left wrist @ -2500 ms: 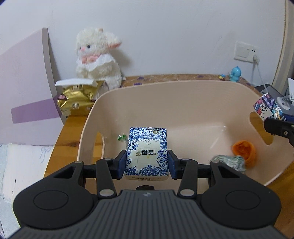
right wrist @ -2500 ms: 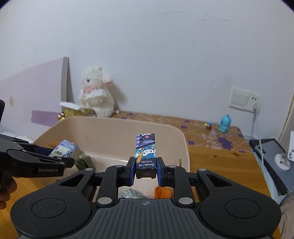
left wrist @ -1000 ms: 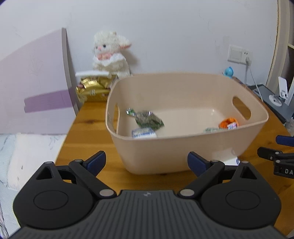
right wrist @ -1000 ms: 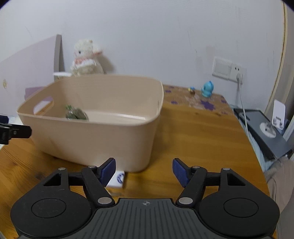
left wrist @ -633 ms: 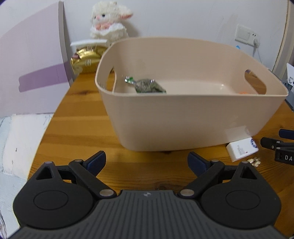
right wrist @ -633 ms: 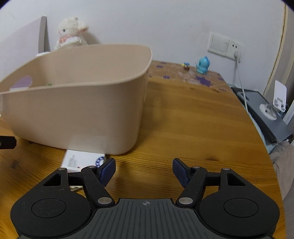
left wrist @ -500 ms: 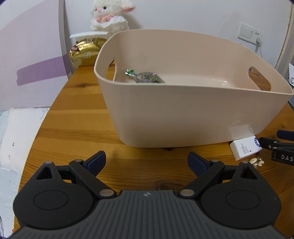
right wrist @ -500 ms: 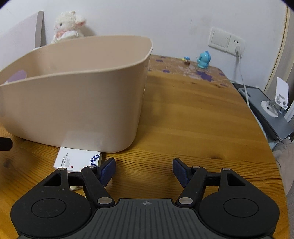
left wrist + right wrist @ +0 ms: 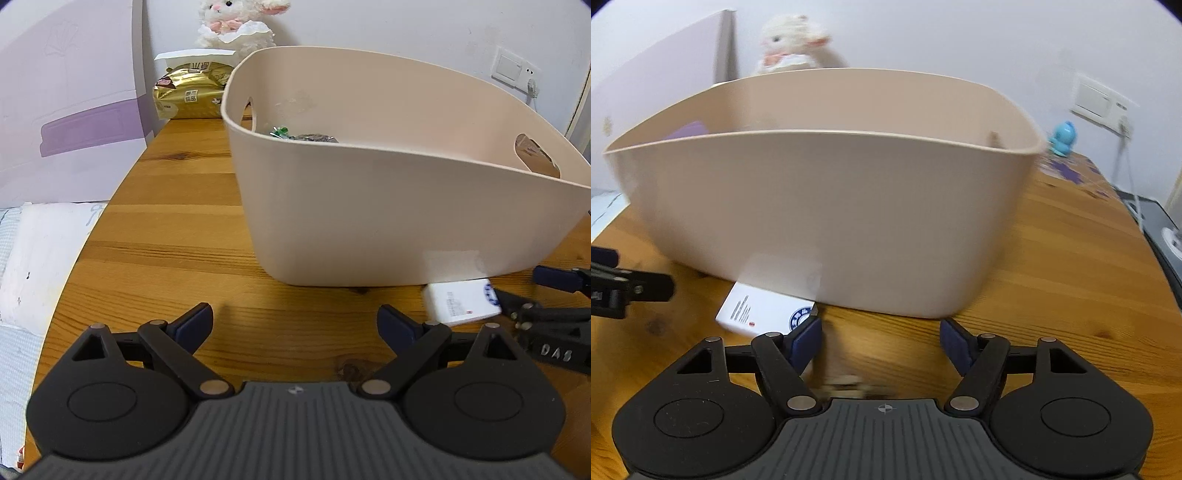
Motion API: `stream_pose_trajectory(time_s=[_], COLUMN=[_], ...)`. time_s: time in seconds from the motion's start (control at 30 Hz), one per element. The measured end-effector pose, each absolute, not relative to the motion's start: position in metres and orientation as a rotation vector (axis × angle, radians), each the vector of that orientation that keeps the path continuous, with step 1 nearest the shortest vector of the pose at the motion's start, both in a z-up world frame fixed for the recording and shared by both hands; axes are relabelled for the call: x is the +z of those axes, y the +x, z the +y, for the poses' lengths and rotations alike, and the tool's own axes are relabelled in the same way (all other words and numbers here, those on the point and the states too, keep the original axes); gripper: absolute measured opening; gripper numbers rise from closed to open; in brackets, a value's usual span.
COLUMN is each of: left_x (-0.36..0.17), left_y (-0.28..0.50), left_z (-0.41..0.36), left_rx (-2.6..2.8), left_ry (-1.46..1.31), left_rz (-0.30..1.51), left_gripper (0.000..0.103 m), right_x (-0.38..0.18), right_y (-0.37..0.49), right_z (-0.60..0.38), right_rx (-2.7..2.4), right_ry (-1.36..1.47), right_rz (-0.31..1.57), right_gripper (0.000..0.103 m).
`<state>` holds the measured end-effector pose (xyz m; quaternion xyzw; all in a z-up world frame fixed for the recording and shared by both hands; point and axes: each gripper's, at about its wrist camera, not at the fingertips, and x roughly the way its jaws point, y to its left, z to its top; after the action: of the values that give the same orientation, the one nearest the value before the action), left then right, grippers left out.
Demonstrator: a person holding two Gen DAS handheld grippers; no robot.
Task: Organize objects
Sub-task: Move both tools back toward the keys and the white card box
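**A:** What is on the desk?

**B:** A beige plastic tub [image 9: 388, 206] stands mid-desk on the wooden desk [image 9: 177, 236], with cut-out handles at its two ends. Inside, only a crumpled green-and-silver wrapper [image 9: 303, 136] shows above the rim. A small white box with a blue round logo [image 9: 764, 312] lies flat on the desk, touching the foot of the tub's near wall. Near the desk's far left corner sit a gold foil packet [image 9: 192, 94] and a white plush lamb [image 9: 236, 26].

**B:** A few small pale bits [image 9: 849, 382] lie on the wood, too blurred to name.

**A:** And the grippers?

**B:** Both are low over the near edge. The left gripper [image 9: 295, 325] has its fingers spread wide, holding nothing. The right gripper [image 9: 881, 341] is also spread and empty, its left fingertip just beside the white box.

**A:** Which step is this?

**B:** Seemingly reaching for the next loose item. The right gripper likely needs to shift left, straddle the white box, close, then lift it over the rim.
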<state>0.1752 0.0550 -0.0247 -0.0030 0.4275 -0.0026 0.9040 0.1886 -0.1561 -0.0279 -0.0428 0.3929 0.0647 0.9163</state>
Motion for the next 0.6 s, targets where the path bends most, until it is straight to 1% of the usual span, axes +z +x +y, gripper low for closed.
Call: stream_pose_trajectory(time_s=[0.23,0.6], left_x=[-0.022,-0.024], left_y=[0.171,0.163], left_z=[0.056,0.026], left_rx=[-0.002,-0.064], left_ry=[-0.023,-0.026], left_rz=[0.883,0.884], left_gripper=[0.096,0.096], right_x=[-0.025,-0.017], right_y=[0.181,0.143], right_z=[-0.146,-0.172], right_rx=[0.164,0.171], right_ry=[-0.093,-0.028], right_rz=[0.8,0.808], right_gripper=[0.076,0.079])
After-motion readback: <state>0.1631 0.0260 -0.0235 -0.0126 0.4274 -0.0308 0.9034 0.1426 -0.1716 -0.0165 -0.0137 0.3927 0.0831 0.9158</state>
